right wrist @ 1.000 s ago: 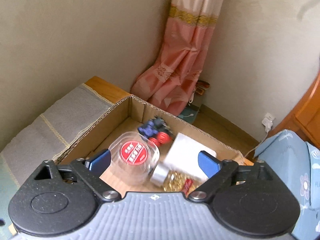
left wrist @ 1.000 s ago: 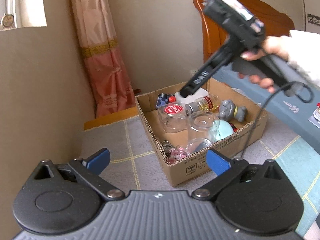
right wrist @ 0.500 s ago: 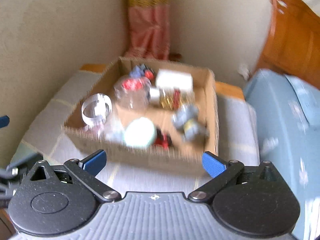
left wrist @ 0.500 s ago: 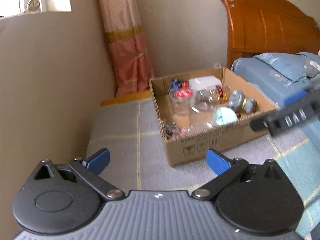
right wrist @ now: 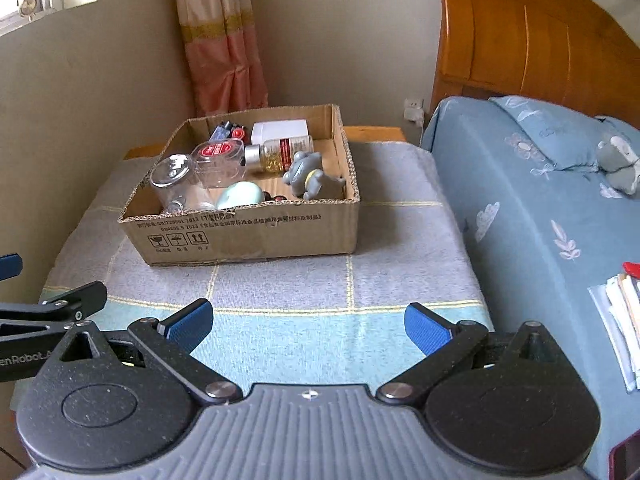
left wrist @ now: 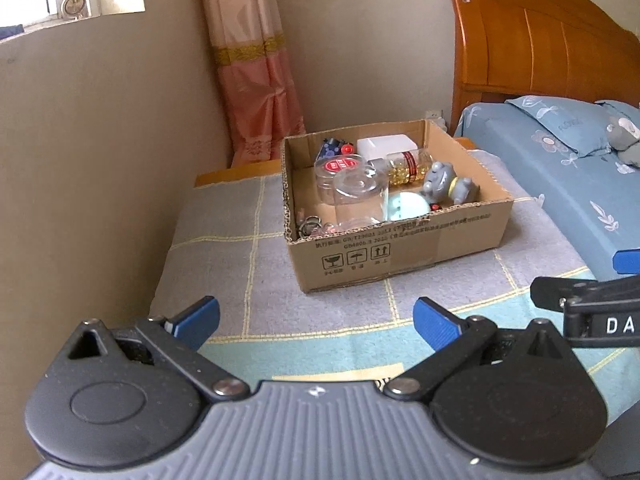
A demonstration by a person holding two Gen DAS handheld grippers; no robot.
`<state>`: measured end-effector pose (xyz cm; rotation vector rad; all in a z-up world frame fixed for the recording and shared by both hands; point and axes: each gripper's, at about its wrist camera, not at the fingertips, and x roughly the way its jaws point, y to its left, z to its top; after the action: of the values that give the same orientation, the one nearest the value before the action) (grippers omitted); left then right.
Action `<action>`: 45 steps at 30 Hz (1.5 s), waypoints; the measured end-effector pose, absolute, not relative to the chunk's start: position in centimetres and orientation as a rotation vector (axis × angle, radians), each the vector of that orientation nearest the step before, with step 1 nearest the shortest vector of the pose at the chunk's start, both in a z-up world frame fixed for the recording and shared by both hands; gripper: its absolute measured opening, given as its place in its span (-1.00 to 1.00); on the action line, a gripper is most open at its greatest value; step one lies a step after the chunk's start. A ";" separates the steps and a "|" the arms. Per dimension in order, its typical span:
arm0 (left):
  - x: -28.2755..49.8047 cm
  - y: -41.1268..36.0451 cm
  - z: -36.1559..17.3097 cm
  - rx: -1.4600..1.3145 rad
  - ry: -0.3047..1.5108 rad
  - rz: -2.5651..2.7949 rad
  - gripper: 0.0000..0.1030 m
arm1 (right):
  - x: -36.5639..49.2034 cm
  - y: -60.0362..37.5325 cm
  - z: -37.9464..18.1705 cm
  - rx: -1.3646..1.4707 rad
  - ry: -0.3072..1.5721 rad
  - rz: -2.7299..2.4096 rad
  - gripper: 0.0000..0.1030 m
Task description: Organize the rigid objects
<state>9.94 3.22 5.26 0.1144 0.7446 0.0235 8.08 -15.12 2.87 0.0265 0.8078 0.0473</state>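
Note:
A cardboard box [left wrist: 400,248] [right wrist: 248,236] stands on a checked cloth and holds several objects: clear plastic jars [left wrist: 356,188] [right wrist: 176,184], one with a red lid label [left wrist: 340,166], a bottle of yellow capsules [left wrist: 408,166] [right wrist: 280,152], a grey toy figure [left wrist: 444,182] [right wrist: 310,178], a mint round case [left wrist: 408,208] [right wrist: 240,196] and a white box [left wrist: 386,146] [right wrist: 280,130]. My left gripper [left wrist: 316,318] is open and empty, well short of the box. My right gripper [right wrist: 308,320] is also open and empty, back from the box.
The cloth-covered surface [right wrist: 320,280] meets a wall on the left and a blue-sheeted bed [right wrist: 540,208] with a wooden headboard [left wrist: 540,40] on the right. A grey plush toy [right wrist: 618,164] lies on the bed. Papers [right wrist: 622,320] lie at the right edge. A pink curtain [left wrist: 256,72] hangs behind.
Both grippers have pulled back from the box. The right one, a second ago right above the box's contents, now looks at it from a distance. The box looks smaller in both views.

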 end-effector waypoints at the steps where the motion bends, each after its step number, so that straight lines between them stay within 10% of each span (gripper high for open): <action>1: 9.8 3.1 5.4 0.115 0.744 0.026 0.99 | 7.9 -15.1 3.0 0.028 0.803 0.045 1.00; 45: 9.7 2.9 6.4 0.074 0.736 0.067 0.99 | 7.2 -15.1 4.1 0.024 0.752 0.050 1.00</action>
<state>9.70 2.90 6.45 0.0740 0.7364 0.0670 7.22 -15.09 4.14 0.0244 0.7525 0.0503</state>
